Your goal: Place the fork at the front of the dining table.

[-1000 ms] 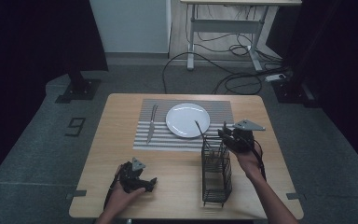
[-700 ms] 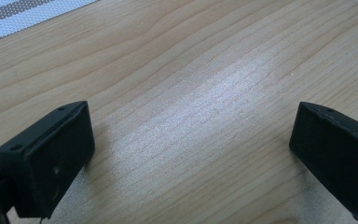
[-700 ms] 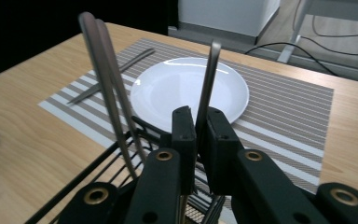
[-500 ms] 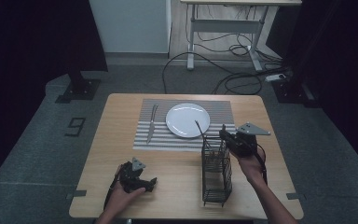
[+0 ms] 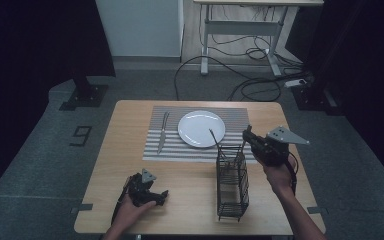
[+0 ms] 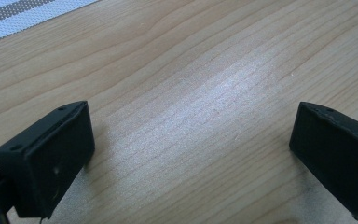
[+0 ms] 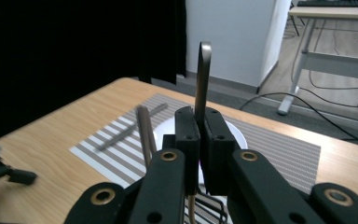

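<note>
My right gripper (image 5: 251,140) (image 7: 199,116) hovers over the far end of a black wire caddy (image 5: 232,185) (image 7: 213,201), shut on the flat handle of a metal utensil (image 7: 204,77) that stands upright between its jaws. A second utensil handle (image 5: 213,137) (image 7: 144,130) leans out of the caddy toward the plate. At the table's near left my left gripper (image 5: 159,197) (image 6: 191,154) rests open on the bare wood, with nothing between its jaws.
A white plate (image 5: 201,128) (image 7: 235,135) sits on a striped placemat (image 5: 155,150) (image 7: 121,161) at the far middle. A piece of cutlery (image 5: 163,132) (image 7: 128,130) lies on the mat left of the plate. Cables and a desk frame (image 5: 240,30) are on the floor beyond.
My right gripper has risen and drifted slightly right above the caddy, with the utensil in its jaws. The left gripper has stayed put.
</note>
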`<state>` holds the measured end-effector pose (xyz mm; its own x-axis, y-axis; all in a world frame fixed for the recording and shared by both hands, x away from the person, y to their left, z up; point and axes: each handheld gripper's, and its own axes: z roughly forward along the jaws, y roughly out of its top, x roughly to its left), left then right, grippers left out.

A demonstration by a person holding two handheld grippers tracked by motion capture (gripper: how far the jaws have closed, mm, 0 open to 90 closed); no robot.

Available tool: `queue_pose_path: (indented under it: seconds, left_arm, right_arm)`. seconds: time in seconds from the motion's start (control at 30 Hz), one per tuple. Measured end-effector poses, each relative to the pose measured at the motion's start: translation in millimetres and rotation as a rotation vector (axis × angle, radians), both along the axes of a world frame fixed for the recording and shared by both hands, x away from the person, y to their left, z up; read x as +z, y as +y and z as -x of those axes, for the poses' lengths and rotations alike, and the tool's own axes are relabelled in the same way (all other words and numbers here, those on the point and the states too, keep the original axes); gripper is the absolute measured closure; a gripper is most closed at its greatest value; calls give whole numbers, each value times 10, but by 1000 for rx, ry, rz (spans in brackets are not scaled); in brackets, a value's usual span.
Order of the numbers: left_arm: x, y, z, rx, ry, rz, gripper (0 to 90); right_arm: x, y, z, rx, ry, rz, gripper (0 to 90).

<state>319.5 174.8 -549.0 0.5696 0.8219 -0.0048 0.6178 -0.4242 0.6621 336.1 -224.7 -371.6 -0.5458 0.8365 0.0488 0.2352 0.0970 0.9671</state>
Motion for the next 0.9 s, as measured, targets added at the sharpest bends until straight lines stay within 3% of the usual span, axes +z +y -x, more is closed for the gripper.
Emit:
queue_pose_path:
  seconds: [0.27,0.53,0.7,0.9]
  left_arm:
    - [2,1,-1,-2,2,-3,0]
    - [2,-1,-3,-2,1,-3,0]
    - [3,-1,-4,-3,2,-4,0]
    - [2,-1,-4,-3,2,-3,0]
  right_arm:
    - [200,-86,64,-18,-56,-30,861]
    - [402,-332,112,-85,-118,-91,862]
    - [534,-472,128,-113,-142,-104,862]
    - [571,-586,103,-146,-144,-104,862]
